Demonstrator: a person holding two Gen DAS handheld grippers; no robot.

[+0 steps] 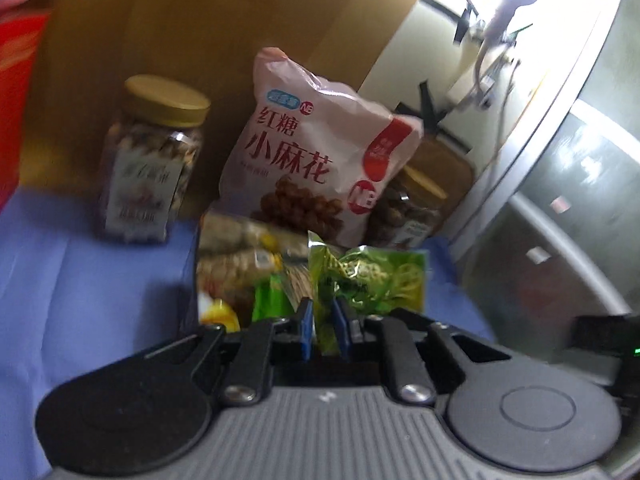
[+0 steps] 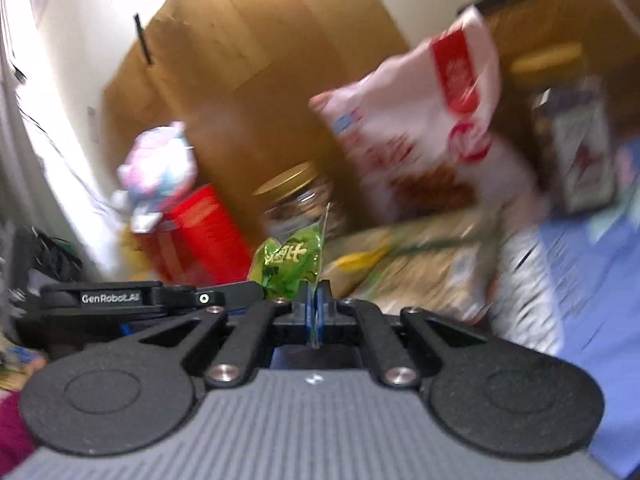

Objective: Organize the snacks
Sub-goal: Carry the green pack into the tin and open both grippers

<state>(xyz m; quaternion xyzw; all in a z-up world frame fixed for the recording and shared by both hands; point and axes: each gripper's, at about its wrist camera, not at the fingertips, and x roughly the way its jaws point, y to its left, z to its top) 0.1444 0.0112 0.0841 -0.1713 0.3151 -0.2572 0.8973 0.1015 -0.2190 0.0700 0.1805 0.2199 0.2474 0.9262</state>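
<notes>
My left gripper (image 1: 325, 322) is shut on a green snack packet (image 1: 366, 276) and holds it above a flat yellow-beige snack bag (image 1: 240, 256) on the blue cloth (image 1: 92, 288). My right gripper (image 2: 315, 304) is shut on the edge of the same green snack packet (image 2: 290, 264). Behind stand a pink bag with red Chinese lettering (image 1: 316, 152), a gold-lidded jar of nuts (image 1: 154, 160) to its left and a second jar (image 1: 416, 208) to its right. The pink bag (image 2: 424, 120) and a jar (image 2: 300, 200) also show blurred in the right wrist view.
A large brown cardboard box (image 1: 248, 20) stands behind the snacks. A red box (image 2: 200, 232) with a pink-and-white packet (image 2: 160, 168) on it sits at the left of the right wrist view. A grey metallic surface (image 1: 560, 184) lies to the right.
</notes>
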